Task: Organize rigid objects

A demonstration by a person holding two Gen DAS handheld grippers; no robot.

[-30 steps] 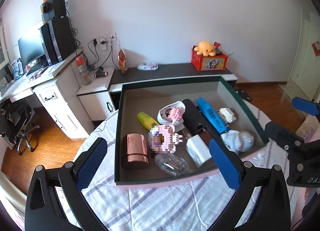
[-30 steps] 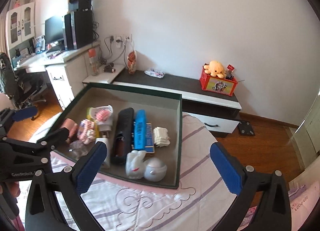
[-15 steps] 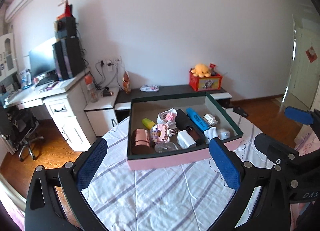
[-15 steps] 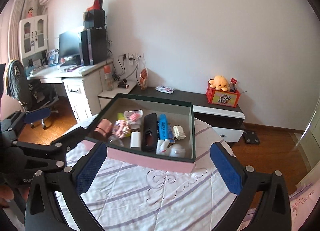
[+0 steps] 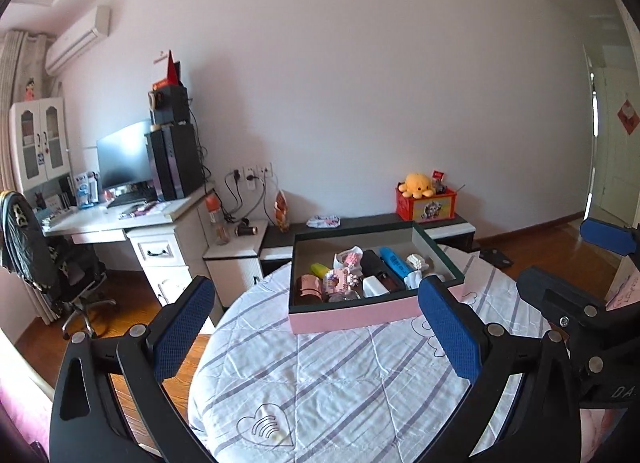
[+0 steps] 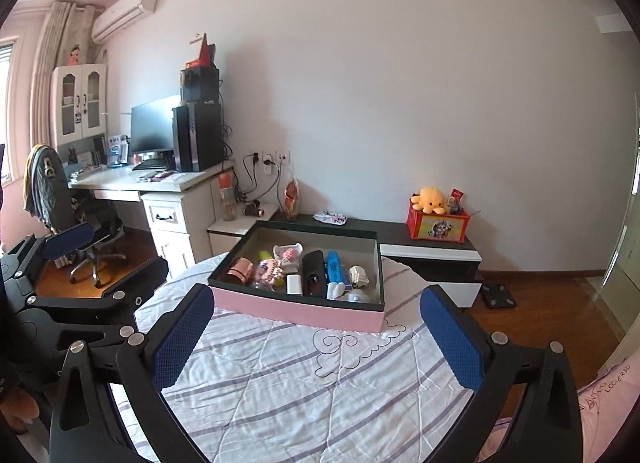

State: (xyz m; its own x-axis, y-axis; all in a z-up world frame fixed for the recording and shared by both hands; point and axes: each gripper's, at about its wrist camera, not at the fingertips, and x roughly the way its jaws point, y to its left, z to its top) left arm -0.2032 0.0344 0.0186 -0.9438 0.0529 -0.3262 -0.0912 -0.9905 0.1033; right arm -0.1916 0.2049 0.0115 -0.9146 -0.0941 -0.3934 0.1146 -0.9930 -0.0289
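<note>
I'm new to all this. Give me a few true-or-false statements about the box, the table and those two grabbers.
1. The pink-sided open box sits on the striped tablecloth. True.
2. The left gripper clamps a blue case. False: its fingers are open and empty.
3. The right gripper is open. True.
4. The box is empty. False: it holds several objects, including a copper-coloured cylinder.
</note>
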